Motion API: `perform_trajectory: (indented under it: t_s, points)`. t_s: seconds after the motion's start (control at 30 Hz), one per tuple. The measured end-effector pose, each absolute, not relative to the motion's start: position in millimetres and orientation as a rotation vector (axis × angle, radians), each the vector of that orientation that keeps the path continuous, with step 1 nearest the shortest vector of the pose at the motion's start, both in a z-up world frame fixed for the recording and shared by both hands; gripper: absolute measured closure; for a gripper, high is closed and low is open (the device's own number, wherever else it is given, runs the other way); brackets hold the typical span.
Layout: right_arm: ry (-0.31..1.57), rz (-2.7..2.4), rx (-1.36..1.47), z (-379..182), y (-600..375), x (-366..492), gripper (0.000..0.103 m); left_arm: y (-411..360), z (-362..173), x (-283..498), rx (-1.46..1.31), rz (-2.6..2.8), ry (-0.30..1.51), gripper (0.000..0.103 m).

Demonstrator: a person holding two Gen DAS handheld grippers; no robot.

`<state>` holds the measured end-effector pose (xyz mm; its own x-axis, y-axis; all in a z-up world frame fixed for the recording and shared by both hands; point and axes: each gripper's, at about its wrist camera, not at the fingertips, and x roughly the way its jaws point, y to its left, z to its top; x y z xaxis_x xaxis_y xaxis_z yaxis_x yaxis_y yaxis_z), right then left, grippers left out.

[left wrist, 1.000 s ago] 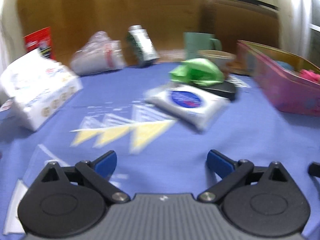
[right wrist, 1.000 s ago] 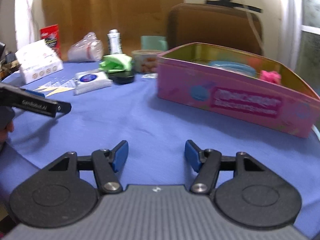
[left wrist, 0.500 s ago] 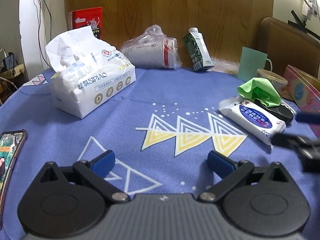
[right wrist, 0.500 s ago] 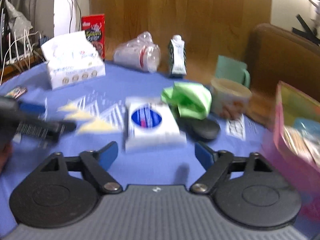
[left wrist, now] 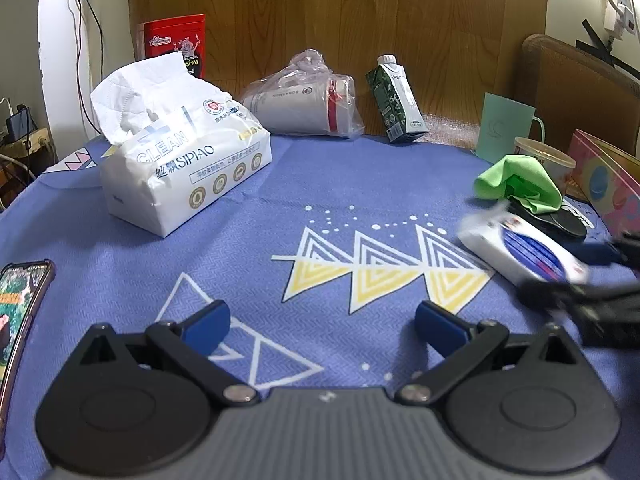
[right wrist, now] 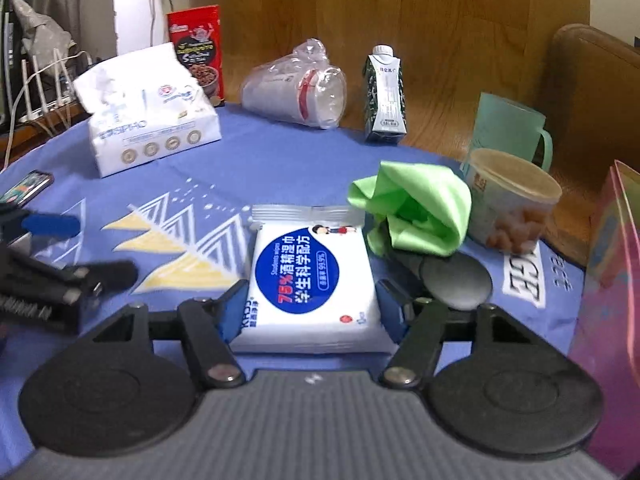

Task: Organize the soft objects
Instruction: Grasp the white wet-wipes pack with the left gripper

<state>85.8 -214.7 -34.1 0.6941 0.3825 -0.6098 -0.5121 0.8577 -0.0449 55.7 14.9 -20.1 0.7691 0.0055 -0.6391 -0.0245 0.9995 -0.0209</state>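
Note:
A white wet-wipes pack point(right wrist: 310, 284) with a blue oval label lies on the blue tablecloth, between the blue pads of my right gripper point(right wrist: 310, 312). The jaws stand wide on either side of the pack, not squeezing it. The pack also shows in the left wrist view point(left wrist: 524, 250), blurred. A crumpled green cloth point(right wrist: 416, 208) lies just behind it, partly on a black disc point(right wrist: 452, 280). A white tissue pack point(left wrist: 180, 160) sits at the far left. My left gripper point(left wrist: 320, 324) is open and empty over the yellow triangle print.
A pink tin box point(right wrist: 612, 280) stands at the right edge. A snack cup point(right wrist: 512, 200), teal mug point(right wrist: 508, 128), milk carton point(right wrist: 384, 96), bagged cups point(right wrist: 296, 88) and red box point(right wrist: 196, 44) line the back. A phone point(left wrist: 18, 308) lies at the left.
My right gripper has swung left from the pink tin and moved in until its open jaws straddle the wipes pack. My left gripper has turned left toward the tissue pack and steadied.

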Motion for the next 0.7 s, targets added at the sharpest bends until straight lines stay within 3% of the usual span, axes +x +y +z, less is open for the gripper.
perform_trajectory:
  t_s: [0.5,0.57,0.63,0.7]
  points:
    - [0.581,0.479,-0.206,-38,-306,-43,0.033,-5,-21,50,0.056,-0.107,0.694,0.001]
    - [0.567,0.415,-0.195,-40,-321,-57,0.027,-12,-20,48,0.073,-0.143,0.697,0.001]
    - [0.545,0.322,-0.195,-43,-334,-71,0.013,-21,-17,46,0.036,-0.197,0.708,0.001]
    - [0.537,0.283,-0.161,-45,-345,-84,0.013,-33,-13,42,-0.026,-0.281,0.715,0.001]
